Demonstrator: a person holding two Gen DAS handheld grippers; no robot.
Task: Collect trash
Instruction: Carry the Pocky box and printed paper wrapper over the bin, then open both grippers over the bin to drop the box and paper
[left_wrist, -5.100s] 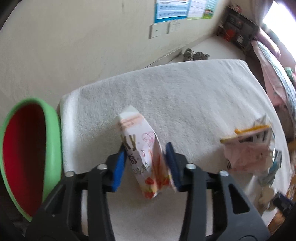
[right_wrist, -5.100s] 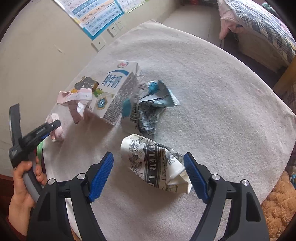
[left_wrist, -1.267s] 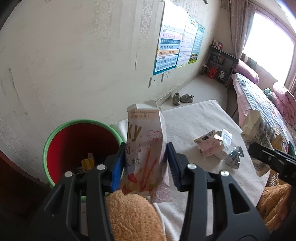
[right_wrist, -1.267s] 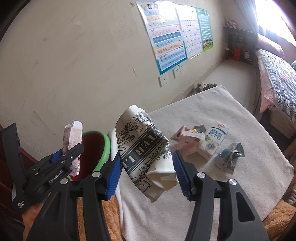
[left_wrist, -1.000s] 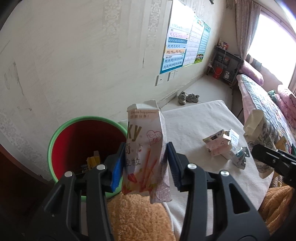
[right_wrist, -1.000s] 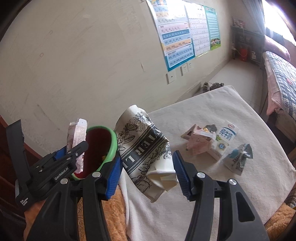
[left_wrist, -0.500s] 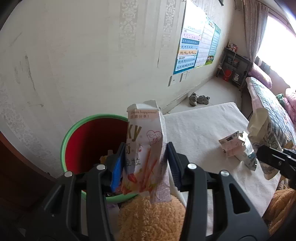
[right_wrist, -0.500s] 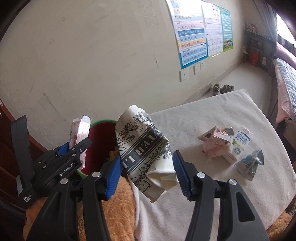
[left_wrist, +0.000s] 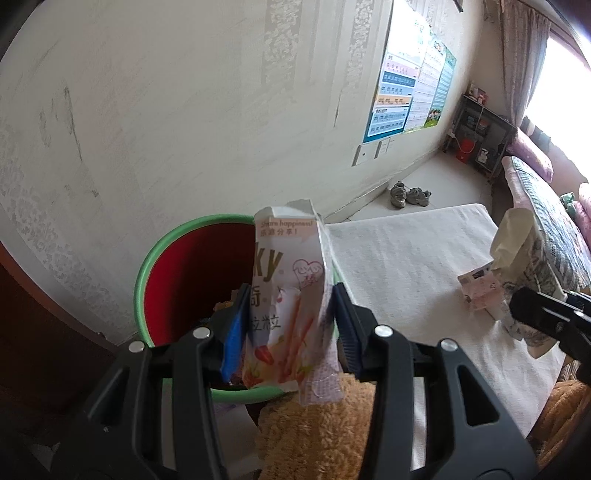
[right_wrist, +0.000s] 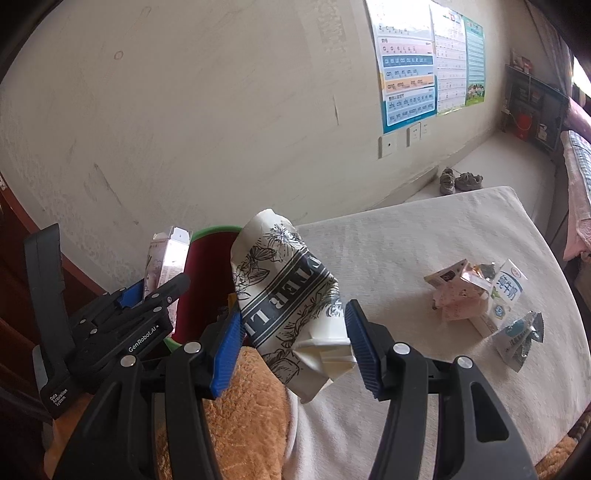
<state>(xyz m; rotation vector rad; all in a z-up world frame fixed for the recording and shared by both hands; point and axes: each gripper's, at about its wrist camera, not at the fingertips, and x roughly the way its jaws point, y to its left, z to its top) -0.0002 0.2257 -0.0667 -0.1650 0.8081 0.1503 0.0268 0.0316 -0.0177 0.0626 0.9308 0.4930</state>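
Observation:
My left gripper (left_wrist: 288, 325) is shut on a pink-and-white snack box (left_wrist: 288, 295), held upright over the near rim of a green bin with a red inside (left_wrist: 192, 273). Some trash lies at the bin's bottom. My right gripper (right_wrist: 293, 328) is shut on a crumpled black-and-white paper bag (right_wrist: 288, 299), beside the bin (right_wrist: 207, 258) and over the edge of the white-covered table (right_wrist: 424, 236). In the right wrist view the left gripper (right_wrist: 147, 291) with the snack box (right_wrist: 168, 258) sits left of the bin. The bag (left_wrist: 532, 251) shows at the right of the left wrist view.
A pink wrapper (right_wrist: 458, 291), a milk carton (right_wrist: 504, 295) and a crushed foil pack (right_wrist: 517, 338) lie on the table's right side. An orange fuzzy cloth (right_wrist: 236, 406) lies below both grippers. A wall stands behind the bin; shoes (right_wrist: 460, 181) sit on the floor beyond.
Both grippers have drifted left toward the bin with their loads; the bin now lies more directly behind the snack box. Neither grip has changed.

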